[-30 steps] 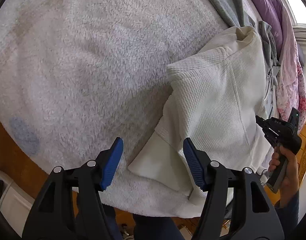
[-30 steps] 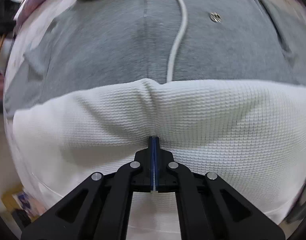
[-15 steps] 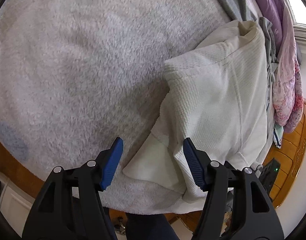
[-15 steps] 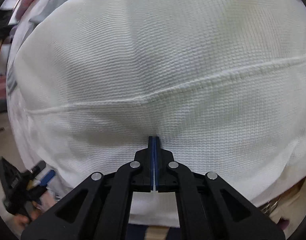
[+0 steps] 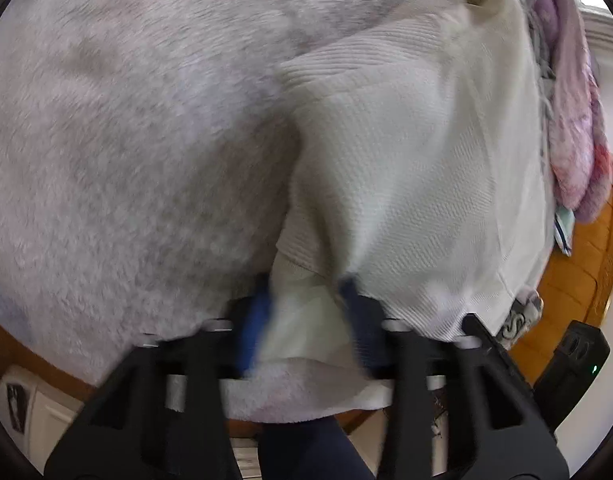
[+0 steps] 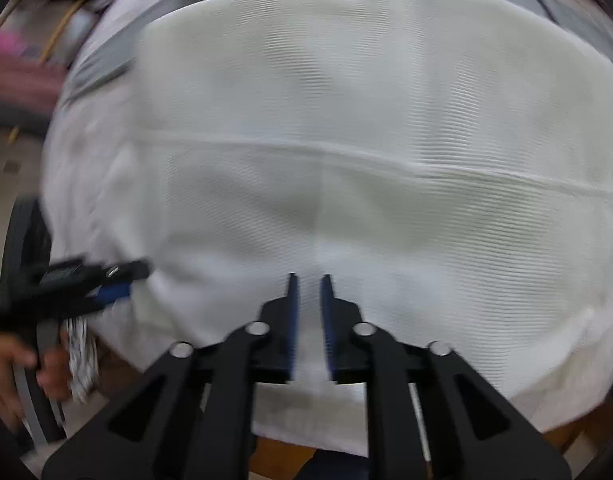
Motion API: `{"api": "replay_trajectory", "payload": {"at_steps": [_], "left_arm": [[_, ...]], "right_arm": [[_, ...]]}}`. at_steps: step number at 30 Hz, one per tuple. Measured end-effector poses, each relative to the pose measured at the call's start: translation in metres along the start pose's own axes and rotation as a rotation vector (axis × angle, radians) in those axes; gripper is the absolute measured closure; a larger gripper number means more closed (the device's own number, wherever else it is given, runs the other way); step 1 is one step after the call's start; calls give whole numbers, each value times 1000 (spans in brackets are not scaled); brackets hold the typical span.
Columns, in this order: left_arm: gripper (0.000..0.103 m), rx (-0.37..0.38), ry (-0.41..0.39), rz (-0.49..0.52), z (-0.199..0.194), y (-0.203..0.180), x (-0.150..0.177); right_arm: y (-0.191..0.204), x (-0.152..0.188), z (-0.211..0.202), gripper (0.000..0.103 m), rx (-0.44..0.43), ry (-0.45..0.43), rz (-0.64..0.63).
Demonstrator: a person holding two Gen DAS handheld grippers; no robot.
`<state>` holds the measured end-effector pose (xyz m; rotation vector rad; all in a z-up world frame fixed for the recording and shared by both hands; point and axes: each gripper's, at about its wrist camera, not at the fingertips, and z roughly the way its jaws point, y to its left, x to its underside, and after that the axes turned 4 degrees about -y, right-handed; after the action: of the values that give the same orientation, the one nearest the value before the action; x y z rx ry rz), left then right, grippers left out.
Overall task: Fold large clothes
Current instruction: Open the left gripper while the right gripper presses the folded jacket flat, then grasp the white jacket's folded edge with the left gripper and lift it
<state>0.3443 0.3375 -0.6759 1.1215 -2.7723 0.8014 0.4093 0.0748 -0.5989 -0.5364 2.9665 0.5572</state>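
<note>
White waffle-knit garment point(image 5: 418, 152) is lying folded on the fuzzy grey blanket point(image 5: 126, 120), near the edge closest to the person. Left gripper point(image 5: 306, 316) is pointing down at the garment's lower corner; its jaws have just been closing, the smooth white flap of fabric is sitting between the blue pads point(image 5: 254, 320), frame is blurred so firm pinch cannot be confirmed. Right gripper point(image 6: 308, 312) is hovering over the garment's near hem, jaws have just been opening, narrow gap showing, no fabric pinched. A grey hoodie point(image 6: 106, 56) is showing beyond the garment. Pink and purple bedding point(image 5: 574, 128) is piled at the right of the left view.
</note>
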Motion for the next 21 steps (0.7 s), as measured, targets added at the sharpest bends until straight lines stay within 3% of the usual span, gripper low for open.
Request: {"api": "replay_trajectory", "payload": {"at_steps": [1,5,7,10,15,20,21], "left_arm": [[97,-1,1,9,-2,-5,0],[98,88,5,15,-24,-9,8],[98,139,12,3,-35,-8,9],[98,186,26,-17,-43,-10,7],[98,238,36,-40,-48,-16,2],[98,250,38,-32,-50,-26,6],[98,246,40,-24,-50,-27,6]], "right_arm": [[5,10,-1,68,-16,-4,-13],[36,28,-4,53,-144,-19,-52],[51,36,-2,51,-203,-27,-65],[75,47,2,50,-215,-38,-137],[102,41,0,42,-115,-97,-192],[110,30,20,42,-17,-132,-246],[112,27,26,47,-7,-126,-256]]}}
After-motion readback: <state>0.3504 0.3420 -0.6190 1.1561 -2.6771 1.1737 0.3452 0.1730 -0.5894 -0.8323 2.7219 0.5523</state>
